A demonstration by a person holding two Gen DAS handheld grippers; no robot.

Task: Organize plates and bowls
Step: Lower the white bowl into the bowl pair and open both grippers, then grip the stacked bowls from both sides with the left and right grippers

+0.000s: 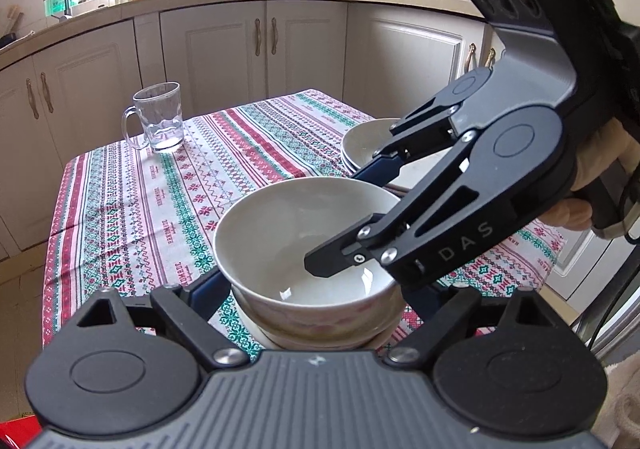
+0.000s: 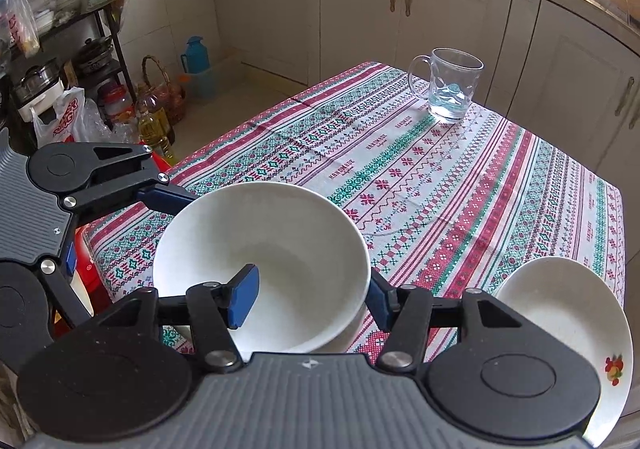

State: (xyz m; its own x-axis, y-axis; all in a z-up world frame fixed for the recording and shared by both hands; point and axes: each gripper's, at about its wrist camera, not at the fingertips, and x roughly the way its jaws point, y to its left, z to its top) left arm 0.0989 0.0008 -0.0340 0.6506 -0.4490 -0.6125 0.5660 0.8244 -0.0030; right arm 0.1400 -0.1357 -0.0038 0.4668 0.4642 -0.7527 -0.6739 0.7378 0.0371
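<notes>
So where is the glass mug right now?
The glass mug stands upright at the far end of the tablecloth, well beyond the white bowl, close to the cabinet doors.

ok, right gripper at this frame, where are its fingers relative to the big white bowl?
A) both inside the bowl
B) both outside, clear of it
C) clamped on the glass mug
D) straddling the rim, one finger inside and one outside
D: the right gripper has one blue pad inside the white bowl and the other outside its wall, straddling the rim.
</notes>
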